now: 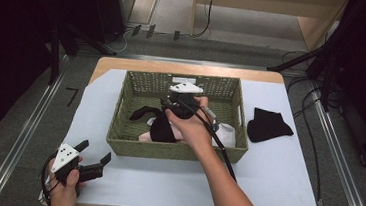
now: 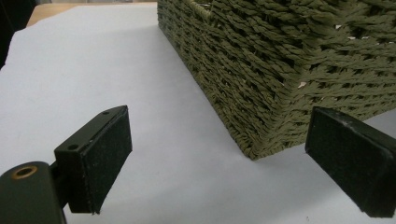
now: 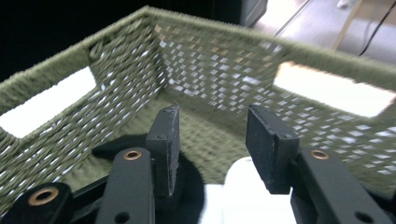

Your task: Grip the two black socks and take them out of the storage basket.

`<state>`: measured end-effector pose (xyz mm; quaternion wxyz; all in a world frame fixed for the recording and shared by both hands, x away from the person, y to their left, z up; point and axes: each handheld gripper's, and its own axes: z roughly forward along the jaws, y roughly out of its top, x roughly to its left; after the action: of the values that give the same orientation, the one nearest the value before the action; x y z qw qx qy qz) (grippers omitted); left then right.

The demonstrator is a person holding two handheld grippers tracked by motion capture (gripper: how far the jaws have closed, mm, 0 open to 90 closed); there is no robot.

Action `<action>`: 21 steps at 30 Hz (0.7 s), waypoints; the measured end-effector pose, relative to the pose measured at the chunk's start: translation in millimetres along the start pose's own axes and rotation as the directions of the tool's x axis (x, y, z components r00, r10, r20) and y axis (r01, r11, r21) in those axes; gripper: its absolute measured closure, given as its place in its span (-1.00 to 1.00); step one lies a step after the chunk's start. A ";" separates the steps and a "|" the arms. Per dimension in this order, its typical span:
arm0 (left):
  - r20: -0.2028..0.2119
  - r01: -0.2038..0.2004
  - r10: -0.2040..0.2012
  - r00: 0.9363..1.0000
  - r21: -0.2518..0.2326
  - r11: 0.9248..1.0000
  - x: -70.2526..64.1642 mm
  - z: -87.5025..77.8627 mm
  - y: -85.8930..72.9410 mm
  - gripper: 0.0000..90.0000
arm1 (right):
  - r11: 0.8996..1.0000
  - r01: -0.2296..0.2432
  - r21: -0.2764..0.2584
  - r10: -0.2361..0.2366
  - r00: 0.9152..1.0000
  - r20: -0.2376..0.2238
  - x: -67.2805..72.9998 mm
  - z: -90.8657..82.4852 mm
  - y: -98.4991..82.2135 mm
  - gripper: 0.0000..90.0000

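Observation:
A green woven basket [image 1: 176, 151] stands mid-table and holds black socks [image 1: 161, 129], a white sock [image 1: 227, 135] and a pinkish piece [image 1: 144, 136]. My right gripper [image 1: 173, 102] is down inside the basket, just above the black socks. In the right gripper view its jaws [image 3: 212, 135] stand apart with nothing between them, facing the basket's far corner [image 3: 210, 60], with a black sock [image 3: 190, 191] and a white sock [image 3: 243, 196] just below. Another black sock [image 1: 268, 124] lies on the table to the right of the basket. My left gripper [image 1: 91, 161] rests open by the front left, facing the basket's corner [image 2: 280, 70].
A pale cloth [image 1: 276, 166] covers the wooden table. The right gripper's cable [image 1: 222, 146] runs over the basket's front rim. Dark stands and cables crowd the floor on both sides. Bare cloth [image 2: 116, 70] stretches left of the basket.

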<state>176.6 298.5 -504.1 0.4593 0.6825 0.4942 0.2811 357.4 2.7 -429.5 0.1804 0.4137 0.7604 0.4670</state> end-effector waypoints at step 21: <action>0.003 -0.006 0.006 1.000 0.000 1.000 -0.6 -0.2 -0.1 -0.82 | 0.941 0.157 0.300 -0.119 0.983 -0.141 4.2 35.8 -14.3 0.96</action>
<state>176.2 298.0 -504.1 0.4593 0.6843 0.4915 0.2815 372.1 23.0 -459.1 0.0993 0.3534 0.8609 0.3523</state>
